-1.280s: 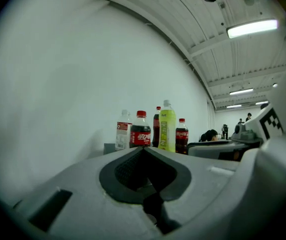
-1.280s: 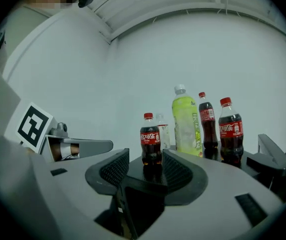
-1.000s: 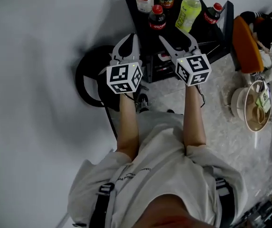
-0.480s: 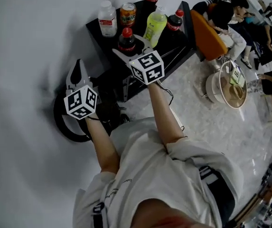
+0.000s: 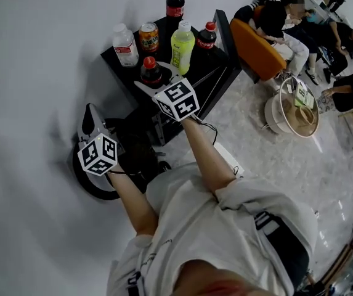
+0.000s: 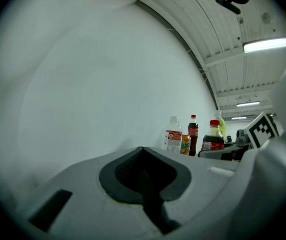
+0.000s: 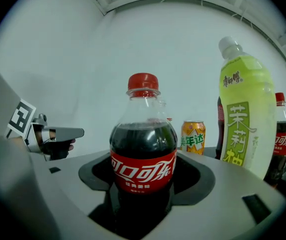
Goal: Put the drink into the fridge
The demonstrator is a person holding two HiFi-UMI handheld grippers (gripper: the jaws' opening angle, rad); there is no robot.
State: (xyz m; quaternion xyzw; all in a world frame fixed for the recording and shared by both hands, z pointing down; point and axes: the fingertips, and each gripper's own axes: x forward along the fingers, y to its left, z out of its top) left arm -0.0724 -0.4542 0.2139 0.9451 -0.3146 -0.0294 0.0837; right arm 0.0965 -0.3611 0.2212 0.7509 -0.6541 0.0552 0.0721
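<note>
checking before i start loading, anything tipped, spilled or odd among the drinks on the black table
Nothing stands out: the bottles and the can all stand upright on the black table, no spill visible.

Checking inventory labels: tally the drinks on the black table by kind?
Dark cola plastic bottles with red caps: 3
Clear plastic water bottle: 1
Yellow-green plastic tea bottle: 1
Orange metal can: 1
Total: 6

Bright, even light — ceiling strip point(image 6: 265, 44) glares; fisheye edges dark.
</note>
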